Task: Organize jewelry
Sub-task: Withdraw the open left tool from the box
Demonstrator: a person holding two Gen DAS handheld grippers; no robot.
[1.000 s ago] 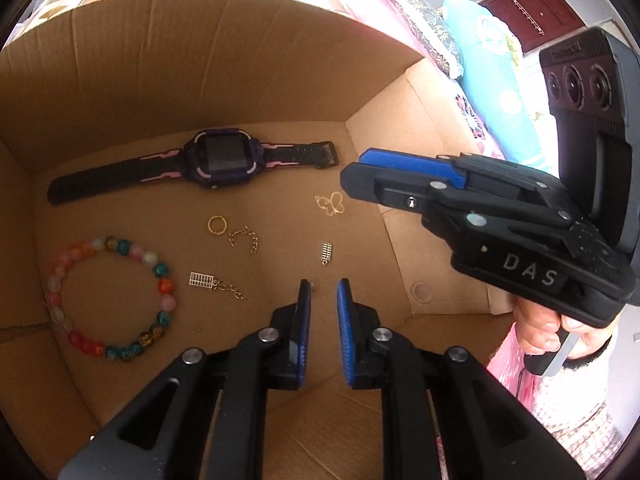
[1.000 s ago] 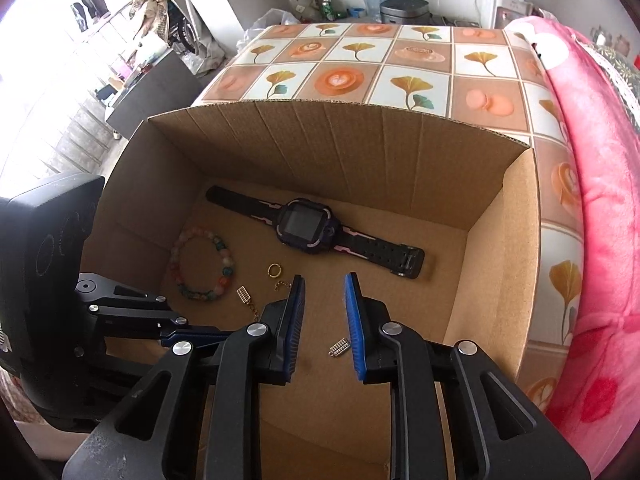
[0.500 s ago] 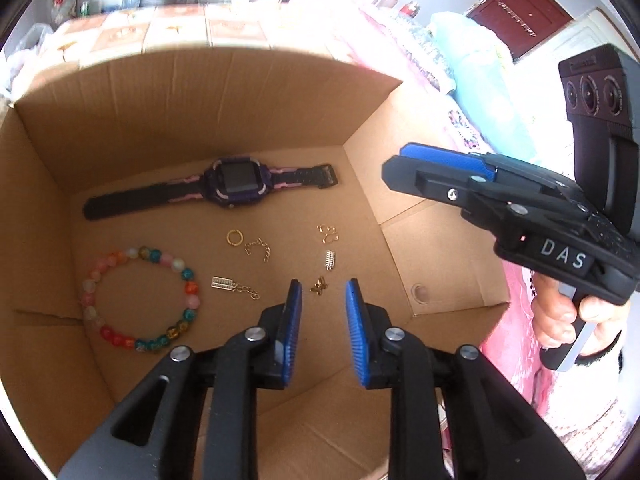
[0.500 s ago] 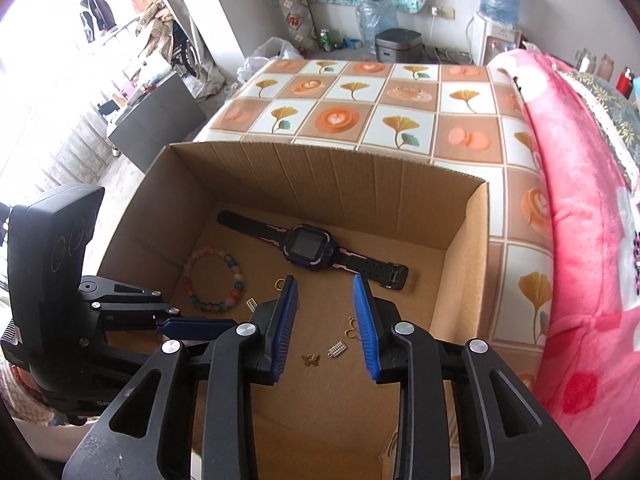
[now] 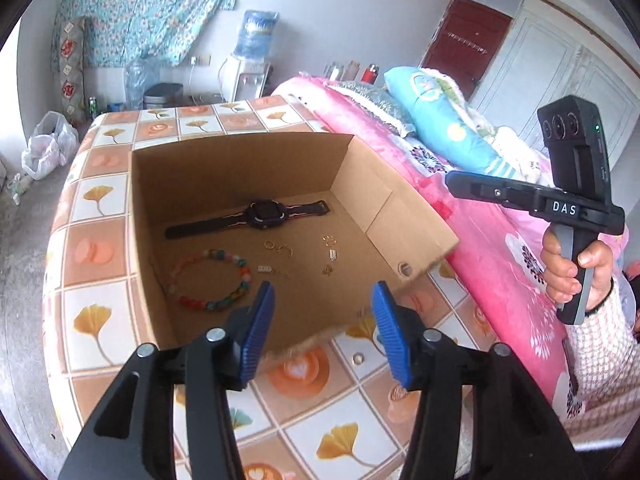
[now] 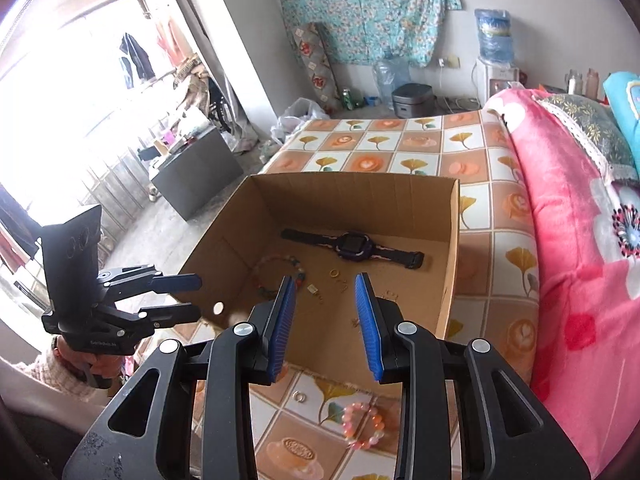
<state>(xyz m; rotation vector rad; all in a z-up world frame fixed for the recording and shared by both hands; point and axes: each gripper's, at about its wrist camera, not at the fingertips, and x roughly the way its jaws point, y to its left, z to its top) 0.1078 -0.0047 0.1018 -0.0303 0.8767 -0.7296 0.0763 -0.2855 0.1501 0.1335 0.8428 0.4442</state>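
Nearest in the right wrist view, a pink beaded bracelet (image 6: 363, 425) and a small metal ring (image 6: 298, 397) lie on the tiled ginkgo-print bed cover (image 6: 400, 152), outside the box at about 6 o'clock, probably waiting to be sorted. The right tool (image 6: 326, 316) is released and empty. The left tool (image 5: 322, 330) has just been spreading its jaws, nothing between them. Beyond, the open brown cardboard box (image 5: 240, 156) collects the sorted pieces: a multicoloured bead bracelet (image 5: 212, 278) at 8 o'clock, small gold trinkets (image 5: 280, 249) mid-floor. Farthest, the black-and-pink strap watch (image 5: 250, 218) lies flat, long axis running 9 to 3 o'clock, buckle toward 3.
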